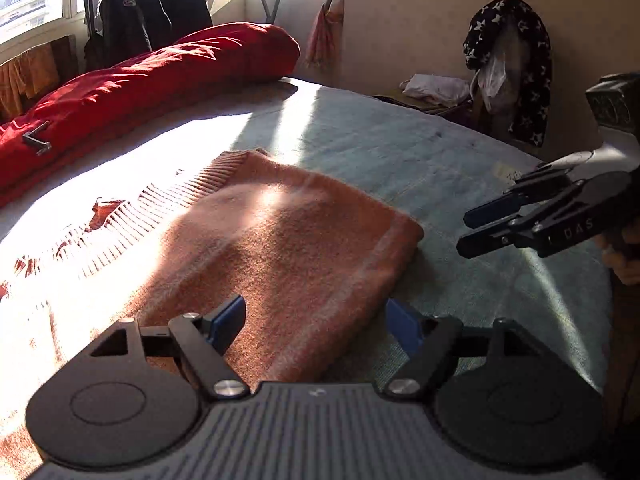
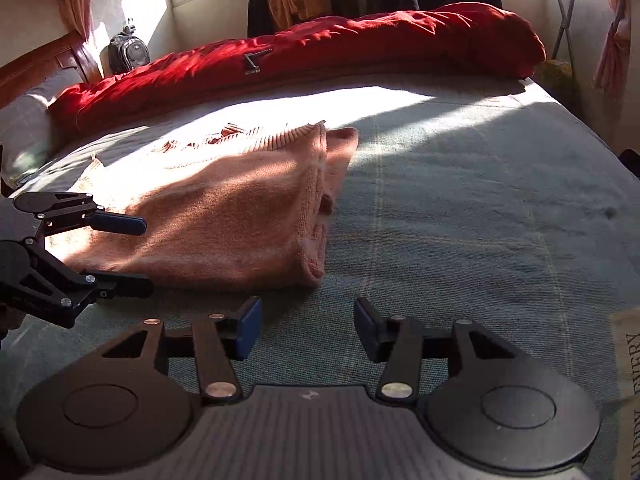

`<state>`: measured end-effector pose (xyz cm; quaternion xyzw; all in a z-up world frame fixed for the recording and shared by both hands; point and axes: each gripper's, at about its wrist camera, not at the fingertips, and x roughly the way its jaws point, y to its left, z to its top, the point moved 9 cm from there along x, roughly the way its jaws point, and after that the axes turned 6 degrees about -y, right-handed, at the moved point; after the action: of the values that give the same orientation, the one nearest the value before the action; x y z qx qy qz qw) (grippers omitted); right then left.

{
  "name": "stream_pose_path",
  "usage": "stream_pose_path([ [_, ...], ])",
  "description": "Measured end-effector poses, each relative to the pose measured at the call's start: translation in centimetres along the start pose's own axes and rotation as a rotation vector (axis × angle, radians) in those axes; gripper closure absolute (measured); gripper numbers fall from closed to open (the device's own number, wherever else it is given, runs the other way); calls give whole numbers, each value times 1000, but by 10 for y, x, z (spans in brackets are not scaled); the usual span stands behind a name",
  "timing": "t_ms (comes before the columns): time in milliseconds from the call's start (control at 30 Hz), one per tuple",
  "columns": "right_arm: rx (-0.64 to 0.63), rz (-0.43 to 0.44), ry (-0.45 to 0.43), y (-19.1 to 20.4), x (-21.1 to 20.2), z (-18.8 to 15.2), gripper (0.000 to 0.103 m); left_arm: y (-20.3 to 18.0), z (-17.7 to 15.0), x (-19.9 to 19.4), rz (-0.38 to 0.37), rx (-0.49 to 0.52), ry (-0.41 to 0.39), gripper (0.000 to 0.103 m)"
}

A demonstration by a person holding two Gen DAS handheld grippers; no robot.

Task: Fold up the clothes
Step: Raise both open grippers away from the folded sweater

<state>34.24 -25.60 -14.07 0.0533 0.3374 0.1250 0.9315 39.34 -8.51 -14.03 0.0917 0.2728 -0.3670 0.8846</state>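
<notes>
A salmon-orange knit sweater (image 1: 280, 232) (image 2: 240, 208) lies folded on the bed, its ribbed hem toward the sunlit side. My left gripper (image 1: 316, 322) is open and hovers low over the sweater's near edge, one blue pad above the knit and the other above the sheet. In the right wrist view the left gripper (image 2: 144, 254) sits at the sweater's left corner, holding nothing. My right gripper (image 2: 308, 326) is open above bare sheet, just short of the sweater's folded edge. The left wrist view shows the right gripper (image 1: 466, 232) to the right of the sweater, apart from it.
The pale green bedsheet (image 1: 400, 148) (image 2: 460, 200) spreads wide to the right of the sweater. A rolled red duvet (image 1: 140, 76) (image 2: 320, 48) lines the far side. Dark jackets (image 1: 152, 8) hang at the window. A star-print scarf (image 1: 516, 40) hangs on the wall; a backpack (image 2: 128, 52) stands by the headboard.
</notes>
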Motion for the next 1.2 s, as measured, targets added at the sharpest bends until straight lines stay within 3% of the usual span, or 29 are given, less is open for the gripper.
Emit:
stream_pose_path([
  [167,29,-7,-24,-21,-4,-4,40,-15,33,36,-6,4,-35,26],
  [367,67,44,-80,-38,-17,-8,40,-27,57,80,27,78,-32,26],
  [567,94,107,-105,-43,-26,-15,40,1,76,134,96,43,29,26],
  [700,108,125,-114,-50,-31,-19,40,15,72,171,109,16,105,26],
  [767,115,129,-116,-53,-33,-22,40,16,67,182,114,8,126,17],
  [933,127,121,-107,-63,-36,-28,40,0,68,155,95,55,122,17],
  [1100,86,85,-102,-73,-39,-21,38,-20,70,89,58,96,79,17],
  [1200,63,65,-100,-76,-37,-15,37,-48,58,52,-79,67,55,17],
])
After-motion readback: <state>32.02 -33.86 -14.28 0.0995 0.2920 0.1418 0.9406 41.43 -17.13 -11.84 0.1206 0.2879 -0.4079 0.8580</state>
